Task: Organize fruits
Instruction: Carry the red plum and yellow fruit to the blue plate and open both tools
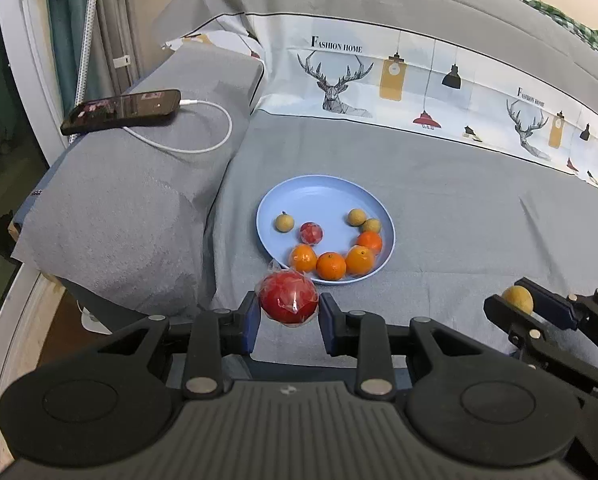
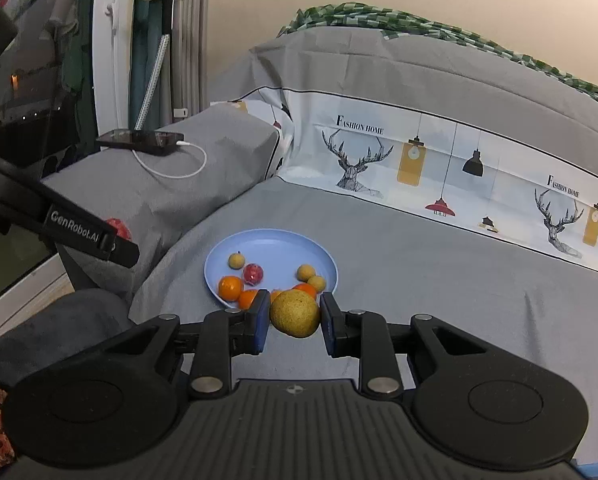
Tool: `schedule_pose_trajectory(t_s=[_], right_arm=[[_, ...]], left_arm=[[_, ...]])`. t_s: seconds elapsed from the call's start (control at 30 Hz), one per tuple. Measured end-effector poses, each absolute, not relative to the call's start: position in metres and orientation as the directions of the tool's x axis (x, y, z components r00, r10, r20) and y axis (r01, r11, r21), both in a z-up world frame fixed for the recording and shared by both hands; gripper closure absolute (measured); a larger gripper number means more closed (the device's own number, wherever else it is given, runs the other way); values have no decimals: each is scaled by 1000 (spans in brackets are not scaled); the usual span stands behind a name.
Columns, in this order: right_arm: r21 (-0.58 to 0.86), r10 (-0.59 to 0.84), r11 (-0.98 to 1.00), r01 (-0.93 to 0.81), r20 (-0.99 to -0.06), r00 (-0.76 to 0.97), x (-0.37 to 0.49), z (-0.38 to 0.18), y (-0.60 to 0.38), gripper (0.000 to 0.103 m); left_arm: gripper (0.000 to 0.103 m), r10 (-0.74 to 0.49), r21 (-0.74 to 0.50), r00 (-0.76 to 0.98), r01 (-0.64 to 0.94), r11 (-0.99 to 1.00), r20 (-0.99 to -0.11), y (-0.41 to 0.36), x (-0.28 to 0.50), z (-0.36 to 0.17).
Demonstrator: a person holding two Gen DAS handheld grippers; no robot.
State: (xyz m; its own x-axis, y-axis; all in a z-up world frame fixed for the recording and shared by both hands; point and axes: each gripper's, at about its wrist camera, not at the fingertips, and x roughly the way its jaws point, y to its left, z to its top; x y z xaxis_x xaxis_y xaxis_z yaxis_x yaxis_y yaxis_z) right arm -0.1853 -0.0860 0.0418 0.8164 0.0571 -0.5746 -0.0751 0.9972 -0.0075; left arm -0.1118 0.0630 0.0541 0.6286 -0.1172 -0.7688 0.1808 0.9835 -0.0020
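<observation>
The left gripper (image 1: 289, 312) clamps a round red fruit wrapped in slippery film (image 1: 288, 297) across its middle, and the right gripper (image 2: 295, 318) pinches a small, light, firm tan fruit (image 2: 295, 313), both near the blue plate (image 1: 299, 192).

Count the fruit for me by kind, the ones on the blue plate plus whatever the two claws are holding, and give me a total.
Oranges: 4, all on the blue plate
Small tan round fruits: 4; 3 on the plate, 1 in the right claw
Red wrapped fruits: 2; 1 on the plate, 1 in the left claw
Total: 10
</observation>
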Motion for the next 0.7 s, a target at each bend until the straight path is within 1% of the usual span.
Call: schedule_pose_trajectory(t_s=[0.4, 0.6, 0.7], right_arm=[[-11, 61, 996, -86, -611, 789, -170, 32, -85, 75], [-1, 59, 997, -77, -634, 771, -146, 20, -86, 75], [10, 57, 998, -66, -648, 759, -128, 9, -86, 75]], left_arm=[[68, -110, 6, 599, 189, 982, -793, 63, -95, 40], [68, -105, 20, 578, 205, 979, -809, 59, -68, 29], [68, -116, 2, 554, 208, 978, -824, 55, -47, 21]])
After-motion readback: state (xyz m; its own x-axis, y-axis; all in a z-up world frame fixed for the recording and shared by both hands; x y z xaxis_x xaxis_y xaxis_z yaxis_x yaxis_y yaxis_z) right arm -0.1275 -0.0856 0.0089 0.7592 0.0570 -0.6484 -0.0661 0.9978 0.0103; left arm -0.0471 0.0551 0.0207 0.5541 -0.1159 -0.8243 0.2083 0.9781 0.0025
